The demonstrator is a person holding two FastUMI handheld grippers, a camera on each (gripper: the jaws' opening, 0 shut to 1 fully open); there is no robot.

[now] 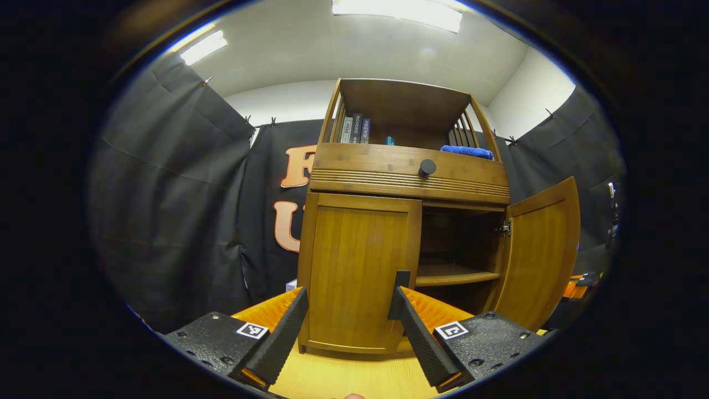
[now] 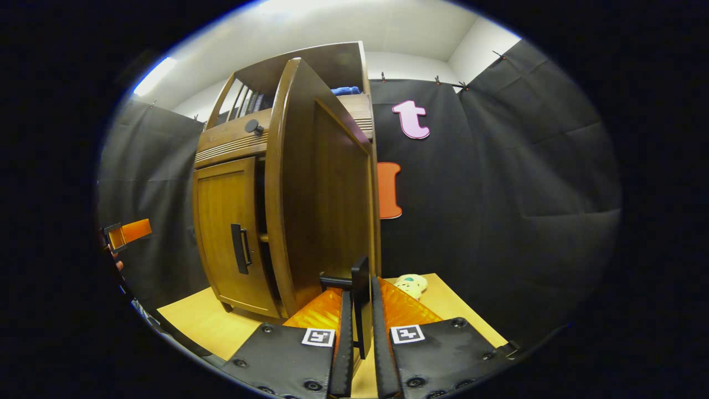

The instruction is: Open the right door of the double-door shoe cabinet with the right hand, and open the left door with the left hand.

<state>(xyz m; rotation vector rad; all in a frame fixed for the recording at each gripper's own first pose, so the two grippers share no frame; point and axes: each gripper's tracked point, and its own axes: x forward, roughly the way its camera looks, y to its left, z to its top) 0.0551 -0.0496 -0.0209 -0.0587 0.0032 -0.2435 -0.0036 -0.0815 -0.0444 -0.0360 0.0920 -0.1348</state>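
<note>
Tall brown bamboo shoe cabinet (image 1: 407, 221) upright on my tabletop (image 1: 354, 377). Right door (image 2: 327, 194) swung open, its black vertical handle (image 2: 360, 299) pinched by my right gripper (image 2: 359, 332) fingers. Left door (image 1: 360, 277) closed at 12 o'clock; left gripper (image 1: 346, 327) fingers spread, apart from it.

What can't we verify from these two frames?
- Left door handle: left gripper view, mostly behind a finger of the left gripper.
- Cabinet interior: left gripper view, too dark.
- Book spines: too small.
- Right gripper contact with handle: pads edge-on.

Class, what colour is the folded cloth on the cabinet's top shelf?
Blue. The cloth shows best in the left gripper view, lying at the right of the shelf.
</note>
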